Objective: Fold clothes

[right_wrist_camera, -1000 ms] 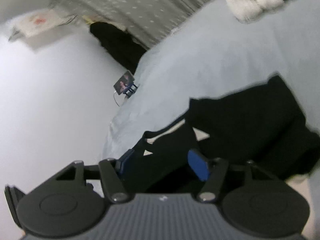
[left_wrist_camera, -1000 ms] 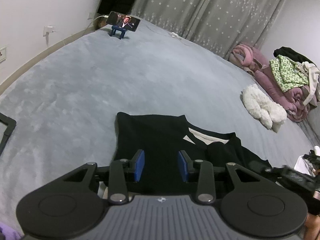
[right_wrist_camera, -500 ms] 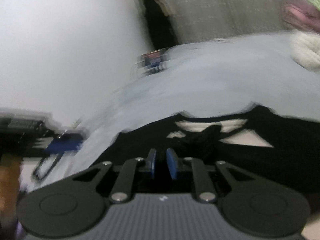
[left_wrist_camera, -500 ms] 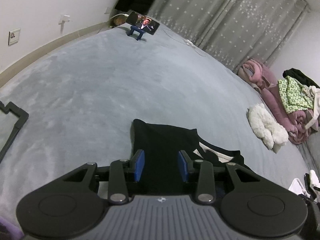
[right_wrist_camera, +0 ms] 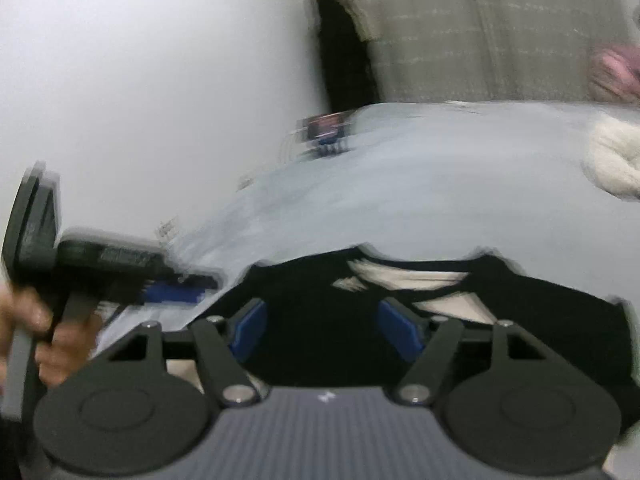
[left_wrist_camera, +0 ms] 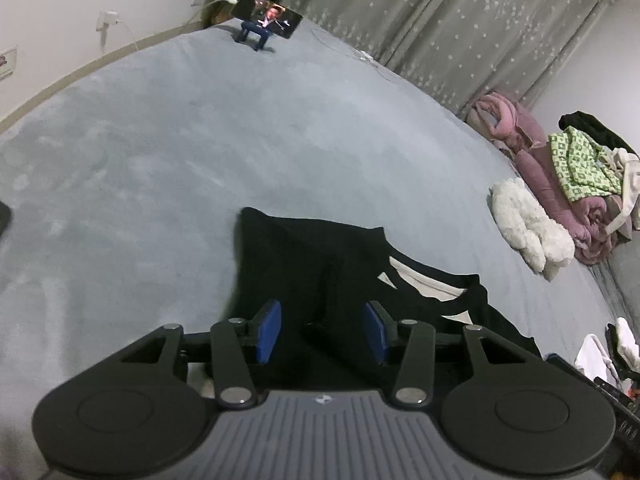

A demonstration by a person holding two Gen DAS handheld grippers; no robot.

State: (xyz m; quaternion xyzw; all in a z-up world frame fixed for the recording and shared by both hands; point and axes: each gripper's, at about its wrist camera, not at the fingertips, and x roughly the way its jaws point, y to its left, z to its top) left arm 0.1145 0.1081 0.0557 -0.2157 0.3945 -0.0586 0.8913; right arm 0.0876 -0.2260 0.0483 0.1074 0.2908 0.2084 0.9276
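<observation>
A black garment (left_wrist_camera: pixel 304 264) with a cream inner lining at its neckline lies partly folded on the grey bed (left_wrist_camera: pixel 168 128). My left gripper (left_wrist_camera: pixel 322 334) hovers open over its near part, blue pads apart, nothing between them. In the blurred right wrist view the same black garment (right_wrist_camera: pixel 320 304) spreads below my right gripper (right_wrist_camera: pixel 324 330), which is open and holds nothing. The left gripper (right_wrist_camera: pixel 176 290) shows there at the left, held by a hand (right_wrist_camera: pixel 48 344).
A phone on a blue stand (left_wrist_camera: pixel 266 22) plays at the far end of the bed. A white fluffy item (left_wrist_camera: pixel 528 228), pink bedding (left_wrist_camera: pixel 532 152) and a green patterned garment (left_wrist_camera: pixel 580 164) lie at the right. Curtains (left_wrist_camera: pixel 440 20) hang behind.
My right gripper was shut half a second ago and now stands open over the garment. My left gripper stayed open and shifted a little over the garment.
</observation>
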